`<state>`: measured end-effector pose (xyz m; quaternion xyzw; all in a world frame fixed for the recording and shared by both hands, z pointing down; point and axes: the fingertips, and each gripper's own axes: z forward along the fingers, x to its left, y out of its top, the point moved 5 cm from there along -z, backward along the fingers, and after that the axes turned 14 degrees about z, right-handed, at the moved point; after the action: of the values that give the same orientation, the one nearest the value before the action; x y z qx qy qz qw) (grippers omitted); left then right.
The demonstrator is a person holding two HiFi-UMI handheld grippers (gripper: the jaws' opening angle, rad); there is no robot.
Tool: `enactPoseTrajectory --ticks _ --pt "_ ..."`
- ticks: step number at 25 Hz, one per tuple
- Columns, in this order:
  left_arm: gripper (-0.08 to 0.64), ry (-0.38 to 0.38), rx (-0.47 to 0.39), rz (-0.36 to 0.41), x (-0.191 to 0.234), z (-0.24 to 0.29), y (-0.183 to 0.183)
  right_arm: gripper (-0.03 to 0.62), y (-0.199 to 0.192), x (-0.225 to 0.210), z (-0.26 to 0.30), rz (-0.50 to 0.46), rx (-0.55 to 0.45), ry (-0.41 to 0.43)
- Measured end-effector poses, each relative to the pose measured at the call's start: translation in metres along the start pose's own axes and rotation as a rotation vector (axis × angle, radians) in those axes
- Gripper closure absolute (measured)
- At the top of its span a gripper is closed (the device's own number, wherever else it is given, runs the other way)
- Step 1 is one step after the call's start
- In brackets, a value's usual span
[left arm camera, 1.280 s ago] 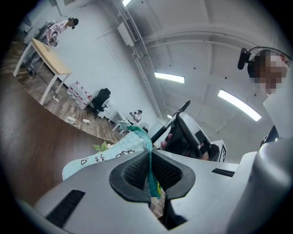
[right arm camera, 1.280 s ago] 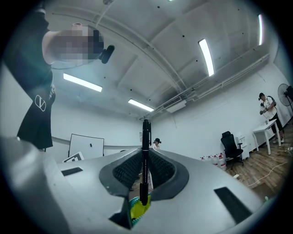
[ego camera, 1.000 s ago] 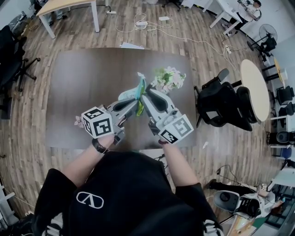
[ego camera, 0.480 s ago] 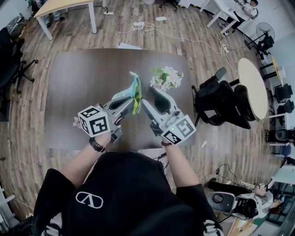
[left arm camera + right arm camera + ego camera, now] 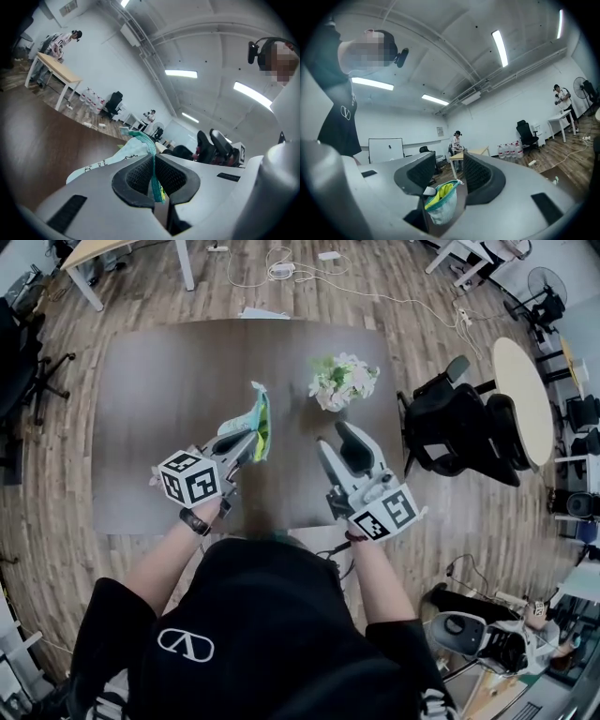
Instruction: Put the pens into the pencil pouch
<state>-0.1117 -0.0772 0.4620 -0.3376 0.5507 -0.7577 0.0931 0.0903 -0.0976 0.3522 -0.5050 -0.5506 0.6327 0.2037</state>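
Slipping is the risk: the pencil pouch (image 5: 256, 420) is held over the tabletop (image 5: 150, 399) only by its teal edge, clamped in the fingers of the left gripper (image 5: 247, 440). The right gripper (image 5: 339, 430), fingers just opened and empty, stands apart, so the contents may spill. Dark brown tabletop carries a flower bouquet (image 5: 343, 381); around it are a wood floor (image 5: 56, 474) and black office chairs (image 5: 459, 442).

Black T-shirt (image 5: 267, 610), white logo (image 5: 183, 645), dark wristband (image 5: 194, 521); grey left gripper (image 5: 251, 439) and right gripper (image 5: 337, 435) bear marker cubes (image 5: 192, 481).
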Motion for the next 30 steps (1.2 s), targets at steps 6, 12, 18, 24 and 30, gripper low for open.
enactPoseTrajectory --ticks 6,12,18,24,30 --pt "0.543 0.096 0.120 0.051 0.037 0.021 -0.064 0.413 -0.018 -0.018 -0.030 0.043 0.017 -0.087" --pt "0.543 0.137 0.247 0.060 0.055 0.064 -0.131 0.419 -0.025 -0.025 -0.048 0.052 0.036 -0.153" --pt "0.541 0.103 0.334 0.085 0.049 0.105 -0.186 0.422 -0.032 -0.025 -0.061 0.063 0.066 -0.192" --pt "0.541 0.053 0.402 0.098 0.038 0.127 -0.227 0.422 -0.039 -0.026 -0.072 0.067 0.091 -0.224" --pt "0.442 -0.023 0.400 0.094 0.020 0.135 -0.228 0.422 -0.038 -0.029 -0.077 0.070 0.087 -0.241"
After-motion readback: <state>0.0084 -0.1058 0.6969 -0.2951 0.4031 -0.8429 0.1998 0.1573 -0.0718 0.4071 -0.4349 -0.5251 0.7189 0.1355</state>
